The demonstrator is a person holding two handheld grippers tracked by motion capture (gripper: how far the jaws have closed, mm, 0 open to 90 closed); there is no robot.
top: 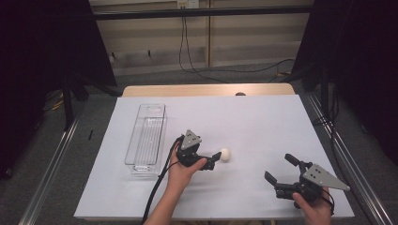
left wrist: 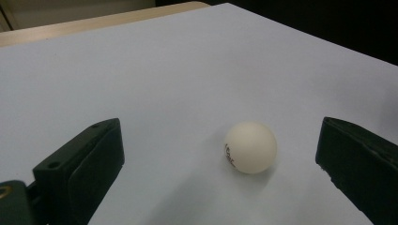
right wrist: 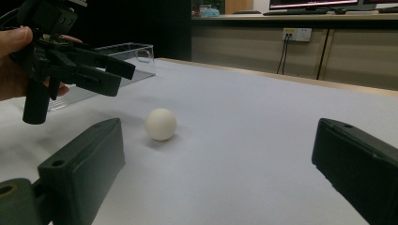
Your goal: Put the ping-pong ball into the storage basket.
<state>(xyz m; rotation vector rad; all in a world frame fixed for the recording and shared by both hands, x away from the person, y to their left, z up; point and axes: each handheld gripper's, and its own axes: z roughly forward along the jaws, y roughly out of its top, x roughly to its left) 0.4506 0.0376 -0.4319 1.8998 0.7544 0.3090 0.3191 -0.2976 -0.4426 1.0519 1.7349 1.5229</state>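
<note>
A white ping-pong ball rests on the white table sheet, a little left of the middle. My left gripper lies just left of it, open, its jaws pointing right with the tips at the ball's near side. In the left gripper view the ball sits on the sheet between the two spread jaws, closer to the right one, touching neither. My right gripper is open near the front right, aimed left towards the ball, which lies well ahead of its jaws. The left gripper hangs left of the ball there.
A clear, long plastic box lies lengthwise on the left part of the sheet, just left of my left hand; it also appears as the box behind the left gripper. A wooden table edge runs along the far side.
</note>
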